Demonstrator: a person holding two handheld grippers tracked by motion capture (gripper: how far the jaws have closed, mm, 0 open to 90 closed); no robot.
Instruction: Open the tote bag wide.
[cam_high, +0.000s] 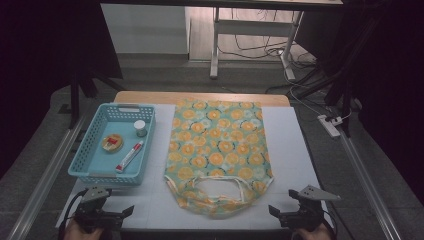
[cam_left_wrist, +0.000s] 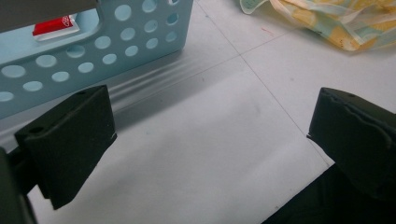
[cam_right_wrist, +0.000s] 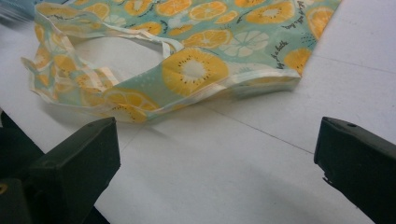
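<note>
A tote bag (cam_high: 218, 150) printed with orange slices on green lies flat in the middle of the white table cover (cam_high: 290, 145), handles (cam_high: 220, 200) toward me. Its handle end appears in the right gripper view (cam_right_wrist: 177, 60) and at the top of the left gripper view (cam_left_wrist: 336, 23). A light blue basket (cam_high: 82, 155) stands left of the bag. Inside are a red and white tube (cam_high: 130, 156), a small white jar (cam_high: 140, 128) and a round yellow item (cam_high: 112, 142). My left gripper (cam_high: 125, 212) rests open at the front left. My right gripper (cam_high: 275, 212) rests open at the front right. Nothing is between either pair of jaws.
The basket's perforated wall (cam_left_wrist: 102, 51) is close ahead of the left gripper. Beyond the wooden table edge (cam_high: 200, 96) stand a metal table leg (cam_high: 215, 45), cables and a power strip (cam_high: 330, 125) on the floor. Metal rails (cam_high: 45, 175) run along both sides.
</note>
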